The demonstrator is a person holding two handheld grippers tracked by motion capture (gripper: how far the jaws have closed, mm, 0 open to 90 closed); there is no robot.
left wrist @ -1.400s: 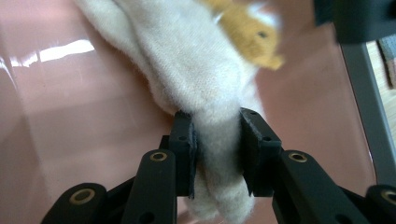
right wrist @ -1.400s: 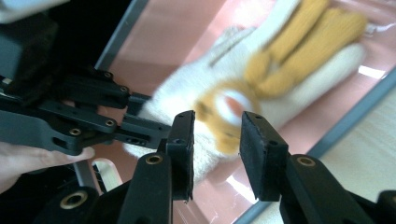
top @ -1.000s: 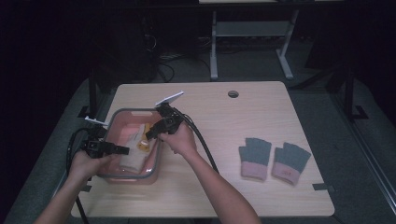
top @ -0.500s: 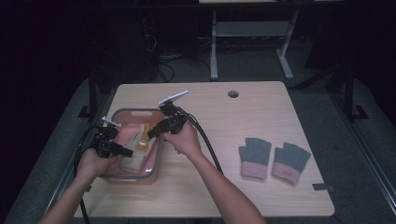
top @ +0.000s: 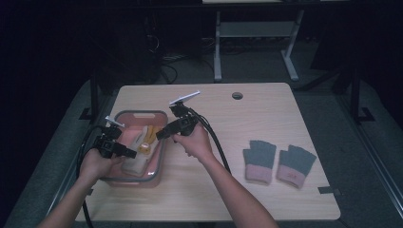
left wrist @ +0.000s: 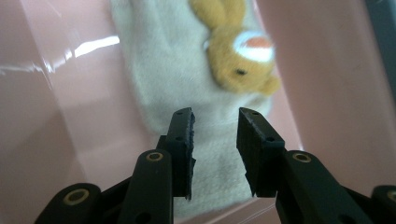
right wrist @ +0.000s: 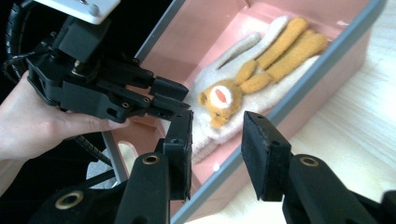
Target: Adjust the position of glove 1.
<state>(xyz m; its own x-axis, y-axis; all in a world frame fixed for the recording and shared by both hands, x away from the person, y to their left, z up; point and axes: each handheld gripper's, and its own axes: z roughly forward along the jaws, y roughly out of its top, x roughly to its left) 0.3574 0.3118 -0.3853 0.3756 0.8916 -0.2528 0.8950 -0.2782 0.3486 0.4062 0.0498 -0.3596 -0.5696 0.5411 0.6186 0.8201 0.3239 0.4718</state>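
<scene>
A pink bin with a grey rim (top: 142, 113) stands at the table's left. In it lies a cream fleece piece (top: 134, 165) with an orange plush rabbit (top: 147, 138) on it. My left gripper (top: 130, 153) reaches in over the bin's left side. In the left gripper view it (left wrist: 215, 114) is open just above the cream fleece (left wrist: 163, 70), below the rabbit's face (left wrist: 243, 60). My right gripper (top: 159, 135) hovers over the bin's right rim. It (right wrist: 215, 116) is open and empty and points at the rabbit (right wrist: 224, 100) and the left gripper (right wrist: 170, 100).
Two grey fingerless gloves with pink cuffs (top: 259, 160) (top: 295, 165) lie side by side on the wooden table (top: 247, 118) at the right. A cable hole (top: 237, 95) sits near the far edge. Black cables trail from both grippers.
My left gripper has moved a little forward and inward over the bin. The right gripper has shifted slightly to the right and stays above the rim.
</scene>
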